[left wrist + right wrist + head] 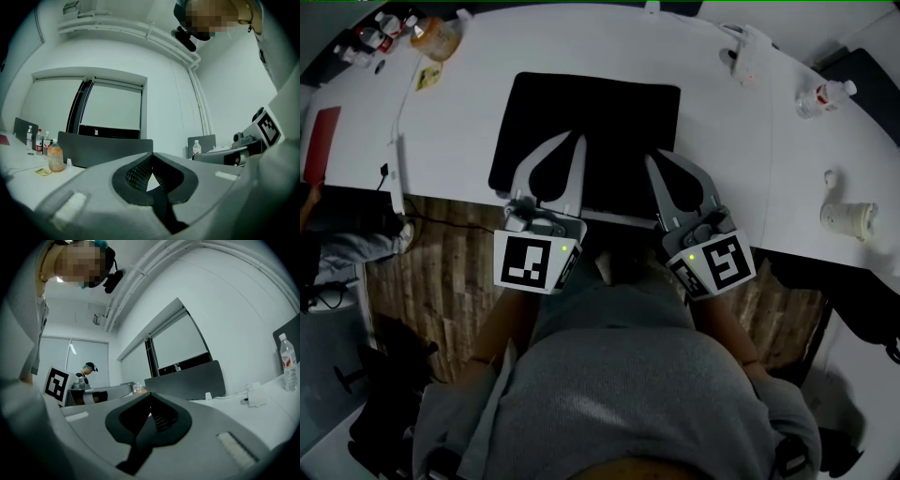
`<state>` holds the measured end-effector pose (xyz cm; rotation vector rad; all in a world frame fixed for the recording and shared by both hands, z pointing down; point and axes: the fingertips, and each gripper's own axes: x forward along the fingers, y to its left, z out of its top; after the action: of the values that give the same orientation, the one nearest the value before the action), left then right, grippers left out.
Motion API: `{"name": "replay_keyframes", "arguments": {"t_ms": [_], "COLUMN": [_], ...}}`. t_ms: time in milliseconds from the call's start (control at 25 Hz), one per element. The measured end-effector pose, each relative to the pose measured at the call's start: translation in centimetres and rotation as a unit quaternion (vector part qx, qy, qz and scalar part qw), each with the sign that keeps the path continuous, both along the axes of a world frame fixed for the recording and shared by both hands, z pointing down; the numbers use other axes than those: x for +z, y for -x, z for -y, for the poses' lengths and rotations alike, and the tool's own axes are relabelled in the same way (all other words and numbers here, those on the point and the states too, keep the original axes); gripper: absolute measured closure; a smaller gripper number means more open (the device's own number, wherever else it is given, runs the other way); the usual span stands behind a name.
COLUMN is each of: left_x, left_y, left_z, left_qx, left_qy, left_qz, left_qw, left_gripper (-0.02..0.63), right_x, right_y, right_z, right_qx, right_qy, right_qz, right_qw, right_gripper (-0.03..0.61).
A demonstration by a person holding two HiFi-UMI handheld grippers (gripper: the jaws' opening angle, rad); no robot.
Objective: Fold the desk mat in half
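Observation:
The black desk mat [600, 108] lies on the white table [731, 159], its near part under both grippers. My left gripper [578, 141] reaches over the mat from the front edge, jaws shut. My right gripper [651, 157] lies beside it, also shut. In the left gripper view a thin dark sheet runs back from the closed tips [151, 159], pinched between the pads. The right gripper view shows the same dark strip between its closed jaws [151, 403]. Both grippers point level across the table.
An orange drink bottle [439, 39] and small bottles stand at the far left. A red notebook [321, 141] and a cable [397, 159] lie on the left. On the right are a white adapter [750, 52], a water bottle [823, 96] and a cup [848, 218]. Grey chair backs [105, 150] stand behind the table.

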<state>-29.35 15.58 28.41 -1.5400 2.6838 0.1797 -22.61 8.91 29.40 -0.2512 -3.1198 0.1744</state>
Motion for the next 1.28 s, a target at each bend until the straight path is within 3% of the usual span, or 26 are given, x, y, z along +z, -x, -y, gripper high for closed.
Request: {"name": "replay_keyframes", "arguments": {"t_ms": [800, 1280], "left_x": [-2.0, -2.2], "left_y": [-4.9, -4.4], "left_z": [-9.3, -10.7], "left_qx": [0.049, 0.047], "left_qy": [-0.029, -0.032], "left_qz": [0.017, 0.011], "left_qw": [0.9982, 0.9984], "left_gripper": [0.615, 0.615], "right_x": [-0.7, -1.0], "right_y": [-5.8, -5.8], "right_z": [-9.1, -10.7], "right_qx": [0.058, 0.054], "right_qy": [-0.036, -0.049], "right_qz": [0.007, 0.007], "right_qw": [0.998, 0.997], "right_gripper": [0.577, 0.577]}}
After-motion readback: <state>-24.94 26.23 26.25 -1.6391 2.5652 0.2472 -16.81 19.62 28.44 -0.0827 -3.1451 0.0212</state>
